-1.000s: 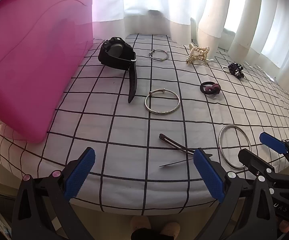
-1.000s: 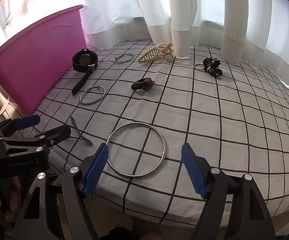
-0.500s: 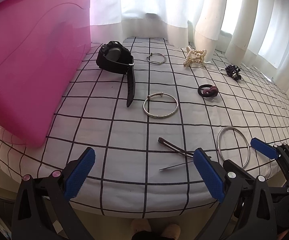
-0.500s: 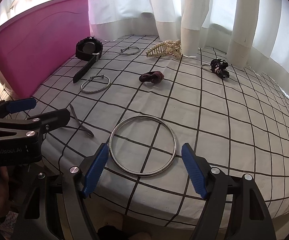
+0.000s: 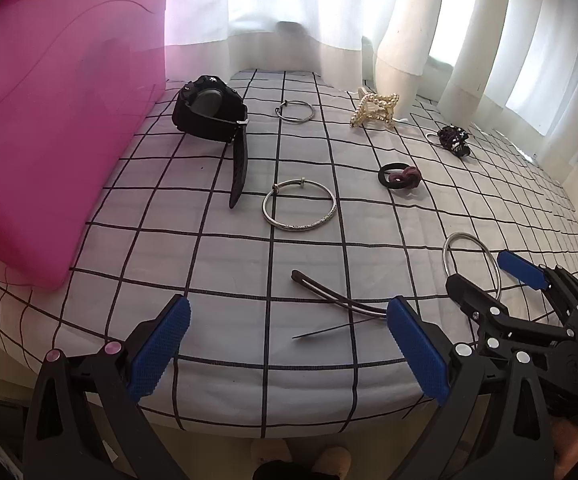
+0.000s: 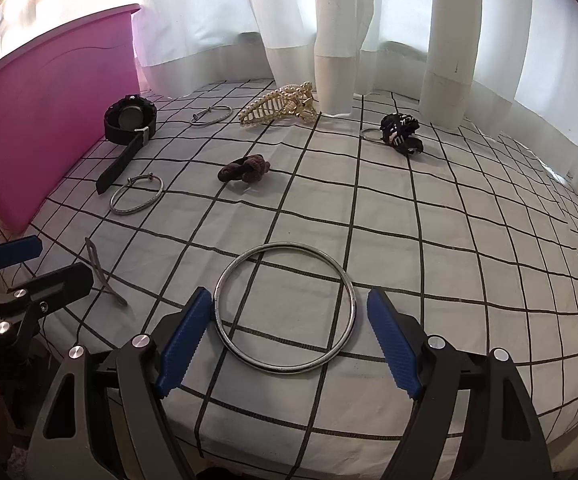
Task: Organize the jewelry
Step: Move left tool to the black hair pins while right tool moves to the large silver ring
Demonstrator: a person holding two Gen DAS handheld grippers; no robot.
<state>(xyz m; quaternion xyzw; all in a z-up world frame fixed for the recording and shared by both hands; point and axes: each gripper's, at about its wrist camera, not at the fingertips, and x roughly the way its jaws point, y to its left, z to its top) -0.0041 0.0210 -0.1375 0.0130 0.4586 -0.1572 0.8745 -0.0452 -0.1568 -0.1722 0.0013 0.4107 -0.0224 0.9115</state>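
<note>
Jewelry lies on a grid-patterned cloth. A large silver ring (image 6: 285,307) lies just ahead of my open, empty right gripper (image 6: 289,336); it also shows in the left wrist view (image 5: 471,266). A dark hairpin (image 5: 339,300) lies just ahead of my open, empty left gripper (image 5: 287,344). Farther off lie a silver bangle (image 5: 299,205), a black watch (image 5: 211,110), a small thin bangle (image 5: 295,111), a pearl hair claw (image 5: 375,110), a dark scrunchie (image 5: 400,176) and a black charm on a ring (image 5: 453,140).
A big pink bin (image 5: 49,120) stands at the left on the cloth. White curtains (image 6: 349,20) hang behind. The cloth's front edge (image 5: 289,420) drops off right below both grippers.
Both grippers have moved a little forward and lower over the cloth; the ring and the hairpin sit closer to the fingertips. Nothing has been picked up.
</note>
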